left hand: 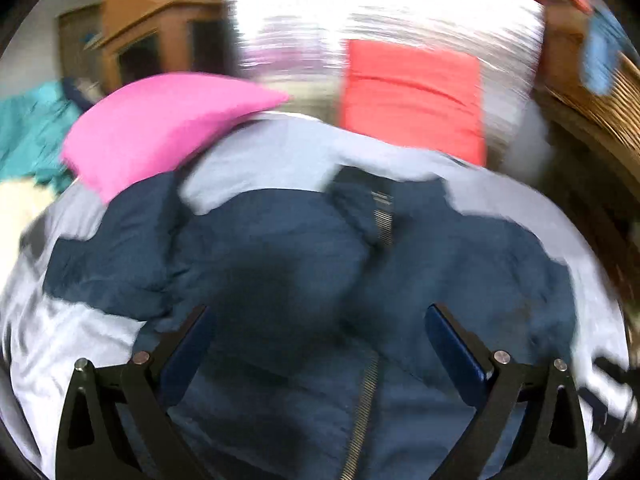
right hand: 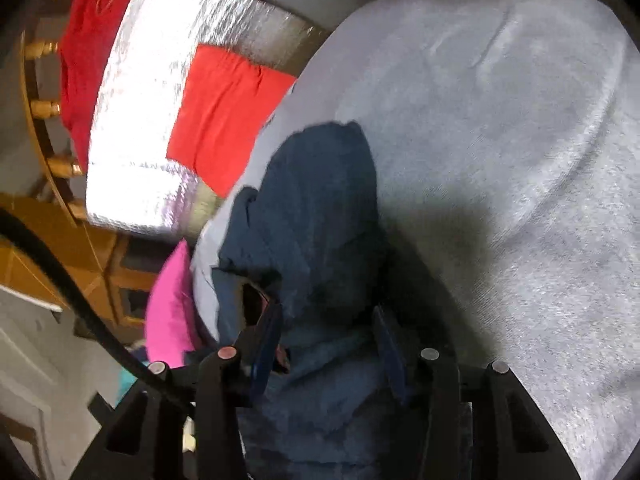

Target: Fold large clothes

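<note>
A dark blue zip jacket (left hand: pixel 280 248) lies rumpled on a pale grey sheet (left hand: pixel 80 344); its zip (left hand: pixel 362 408) runs up the middle. My left gripper (left hand: pixel 318 320) hovers open just above the jacket's body, nothing between its fingers. In the right wrist view a fold or sleeve of the same jacket (right hand: pixel 320 200) stretches away over the grey sheet (right hand: pixel 500 140). My right gripper (right hand: pixel 328 320) has its fingers partly closed around bunched jacket cloth. Both views are motion-blurred.
A pink cushion (left hand: pixel 160 128) lies at the sheet's far left edge. A red-orange cloth (left hand: pixel 412 96) lies on a shiny silver mat (left hand: pixel 300 12) beyond. A wicker basket (left hand: pixel 592 112) stands at right, wooden furniture (left hand: pixel 152 20) at back left, a teal cloth (left hand: pixel 28 128) far left.
</note>
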`<state>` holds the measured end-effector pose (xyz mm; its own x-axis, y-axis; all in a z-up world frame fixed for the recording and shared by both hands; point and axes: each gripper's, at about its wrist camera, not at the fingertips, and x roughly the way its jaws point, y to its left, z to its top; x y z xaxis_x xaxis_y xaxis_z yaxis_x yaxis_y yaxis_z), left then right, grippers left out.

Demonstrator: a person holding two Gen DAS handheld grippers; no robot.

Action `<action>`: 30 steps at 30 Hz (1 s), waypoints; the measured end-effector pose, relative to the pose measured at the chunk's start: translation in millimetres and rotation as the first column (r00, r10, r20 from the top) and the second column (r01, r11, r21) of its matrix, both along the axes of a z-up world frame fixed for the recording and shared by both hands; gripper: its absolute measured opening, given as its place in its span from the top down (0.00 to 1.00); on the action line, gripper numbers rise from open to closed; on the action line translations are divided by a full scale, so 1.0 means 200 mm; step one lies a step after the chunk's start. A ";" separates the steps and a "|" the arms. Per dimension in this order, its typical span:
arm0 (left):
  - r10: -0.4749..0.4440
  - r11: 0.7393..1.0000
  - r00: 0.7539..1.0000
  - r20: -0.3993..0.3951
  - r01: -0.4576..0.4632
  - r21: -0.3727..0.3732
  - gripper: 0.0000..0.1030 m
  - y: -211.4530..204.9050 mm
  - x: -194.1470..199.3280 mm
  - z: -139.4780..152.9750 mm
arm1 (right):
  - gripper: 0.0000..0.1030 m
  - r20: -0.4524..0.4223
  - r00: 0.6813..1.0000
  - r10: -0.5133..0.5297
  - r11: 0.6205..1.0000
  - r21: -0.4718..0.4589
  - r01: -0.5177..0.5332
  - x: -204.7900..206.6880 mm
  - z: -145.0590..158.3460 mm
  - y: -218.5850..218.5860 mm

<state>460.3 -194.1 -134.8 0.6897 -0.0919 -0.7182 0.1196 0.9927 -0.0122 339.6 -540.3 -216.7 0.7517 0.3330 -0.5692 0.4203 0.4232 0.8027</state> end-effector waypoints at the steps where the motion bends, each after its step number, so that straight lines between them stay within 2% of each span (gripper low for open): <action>1: -0.045 0.999 0.999 -0.016 0.045 -0.002 0.00 -0.06 -0.02 -0.02 | 0.51 0.003 1.000 -0.006 1.000 0.004 0.006 0.01 0.01 0.00; 3: -0.128 0.991 0.990 -0.051 0.129 0.024 0.00 -0.20 -0.07 -0.08 | 0.51 0.013 1.000 -0.018 1.000 0.019 0.018 -0.02 0.02 -0.03; 4: -0.159 0.984 0.985 -0.073 0.164 0.070 0.00 -0.28 -0.09 -0.12 | 0.51 0.018 1.000 -0.024 0.999 0.030 0.023 -0.03 0.03 -0.04; 6: -0.161 0.974 0.981 -0.105 0.175 0.146 0.00 -0.38 -0.08 -0.21 | 0.50 0.023 0.999 -0.027 0.999 0.038 0.026 -0.05 0.04 -0.06; 8: -0.131 0.978 0.983 -0.131 0.150 0.144 0.00 -0.40 -0.05 -0.28 | 0.50 0.024 0.999 -0.027 0.999 0.034 0.026 -0.06 0.04 -0.07; 10: -0.112 0.988 0.980 -0.162 0.128 0.090 0.04 -0.36 0.01 -0.33 | 0.51 0.022 1.000 -0.022 0.999 0.028 0.021 -0.07 0.04 -0.08; 11: -0.106 0.990 0.980 -0.168 0.120 0.074 0.23 -0.33 0.01 -0.33 | 0.51 0.021 1.000 -0.015 1.000 0.022 0.014 -0.07 0.05 -0.08; 12: -0.098 0.993 0.977 -0.189 0.109 0.051 0.36 -0.30 0.04 -0.34 | 0.51 0.021 1.000 -0.011 1.000 0.018 0.011 -0.07 0.05 -0.08; 13: -0.119 0.993 0.967 -0.227 0.120 -0.011 0.56 -0.26 0.07 -0.35 | 0.51 0.022 1.000 -0.008 1.000 0.013 0.008 -0.07 0.05 -0.08; 14: -0.132 0.991 0.962 -0.239 0.125 -0.044 0.68 -0.25 0.08 -0.35 | 0.51 0.023 1.000 -0.007 1.000 0.009 0.007 -0.06 0.06 -0.08; 16: -0.140 0.989 0.963 -0.231 0.124 -0.082 0.76 -0.20 0.11 -0.31 | 0.51 0.022 1.000 -0.002 1.000 0.001 0.002 -0.06 0.06 -0.06; 18: -0.150 0.986 0.966 -0.210 0.131 -0.099 0.78 -0.17 0.11 -0.27 | 0.51 0.016 1.000 0.007 1.000 -0.007 -0.007 -0.05 0.05 -0.05; 23: -0.198 0.960 0.966 -0.168 0.156 -0.234 0.82 0.00 0.15 -0.06 | 0.51 0.004 0.999 0.032 0.999 -0.023 -0.032 -0.01 0.03 0.01; 25: -0.203 0.936 0.964 -0.170 0.140 -0.322 0.83 0.13 0.17 0.02 | 0.49 -0.002 0.999 0.044 0.999 -0.026 -0.044 0.02 0.02 0.04; 26: -0.200 0.923 0.964 -0.177 0.125 -0.363 0.84 0.18 0.20 0.06 | 0.46 -0.009 0.999 0.042 0.999 -0.026 -0.042 0.03 0.00 0.05; 28: -0.195 0.891 0.964 -0.179 0.098 -0.443 0.84 0.32 0.23 0.14 | 0.28 -0.022 1.000 0.019 0.999 -0.030 -0.020 0.03 -0.02 0.05; 30: -0.182 0.872 0.967 -0.180 0.074 -0.484 0.84 0.43 0.22 0.18 | 0.24 -0.031 0.999 -0.021 0.998 -0.055 0.019 0.04 -0.04 0.04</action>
<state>504.1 -108.4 -98.1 0.4836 -0.5322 -0.6949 0.1864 0.8383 -0.5124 347.7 -531.5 -225.0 0.7394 0.2857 -0.6097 0.4540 0.4572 0.7648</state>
